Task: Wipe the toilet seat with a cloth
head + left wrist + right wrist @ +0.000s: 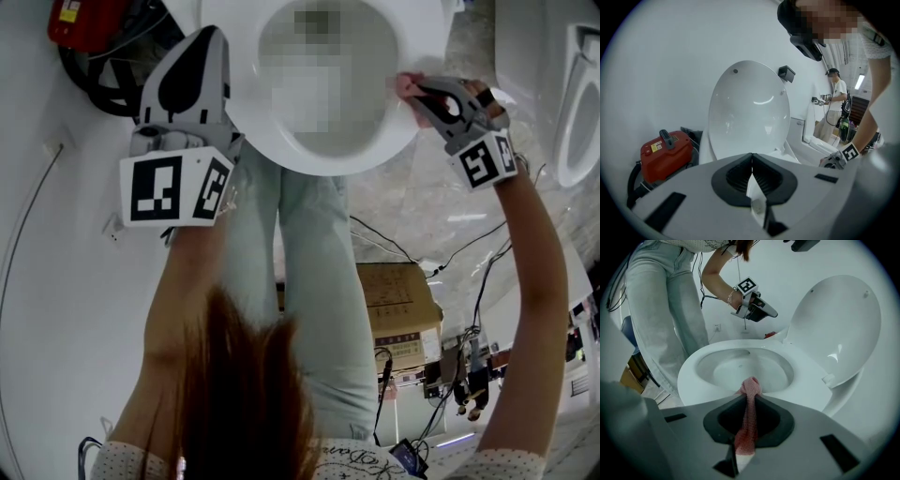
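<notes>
The right claw (749,396) is clamped on a pink cloth (751,386). The cloth runs as a narrow strip between the 2 jaws, and its bunched end sticks out past their tips. In the head view that bunched end (407,84) sits at the right side of the toilet seat (272,141), ahead of the right claw (418,92). The right gripper view puts it on the seat's rim (806,385), close to the inner edge above the bowl (740,369).

The left claw (752,161) has its 2 jaws together at the tips and holds nothing. The head view shows this claw (208,42) at the seat's left side. From the right gripper view it hangs in the air above the far rim, clear of the seat (769,313).

Behind the seat the white lid (839,329) stands raised, tilted back toward the pale wall (670,70). A red machine (665,152) sits on the floor beside the toilet base, to the left of the lid in the left gripper view.

Farther off, a cardboard box (398,300) stands on the floor (441,211) with dark cables (469,248) trailing past it. At the far end of the room a 2nd person (834,101) stands holding something; I cannot tell what it is.
</notes>
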`<state>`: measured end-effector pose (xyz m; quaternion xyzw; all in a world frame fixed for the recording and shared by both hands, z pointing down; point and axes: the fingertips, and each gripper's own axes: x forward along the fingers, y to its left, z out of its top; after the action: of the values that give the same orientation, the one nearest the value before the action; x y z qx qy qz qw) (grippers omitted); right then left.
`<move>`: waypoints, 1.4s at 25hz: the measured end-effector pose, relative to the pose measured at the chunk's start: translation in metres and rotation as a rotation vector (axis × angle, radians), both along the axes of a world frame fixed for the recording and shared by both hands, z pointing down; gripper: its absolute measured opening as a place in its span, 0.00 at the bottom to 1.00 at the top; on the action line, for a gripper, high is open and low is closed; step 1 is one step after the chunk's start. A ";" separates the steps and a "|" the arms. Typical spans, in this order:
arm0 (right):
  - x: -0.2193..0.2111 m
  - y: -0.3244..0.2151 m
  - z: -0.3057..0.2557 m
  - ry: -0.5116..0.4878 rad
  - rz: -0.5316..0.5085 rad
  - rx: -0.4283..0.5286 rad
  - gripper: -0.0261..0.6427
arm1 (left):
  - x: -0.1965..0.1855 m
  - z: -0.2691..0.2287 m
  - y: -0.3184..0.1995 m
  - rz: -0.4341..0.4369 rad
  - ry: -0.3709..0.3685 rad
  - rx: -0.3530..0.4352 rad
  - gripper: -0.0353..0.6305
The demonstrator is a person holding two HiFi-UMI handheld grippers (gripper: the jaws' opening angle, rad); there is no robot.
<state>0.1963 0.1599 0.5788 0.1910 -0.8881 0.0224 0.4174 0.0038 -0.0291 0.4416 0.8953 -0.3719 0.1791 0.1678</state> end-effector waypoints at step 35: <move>-0.056 0.077 0.004 -0.088 0.421 -0.084 0.11 | -0.031 -0.021 0.018 -0.054 0.007 0.021 0.06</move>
<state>0.1399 0.2368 0.5828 0.3534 -0.8443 0.1543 0.3720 -0.0271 -0.0109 0.4203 0.8872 -0.3972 0.1674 0.1645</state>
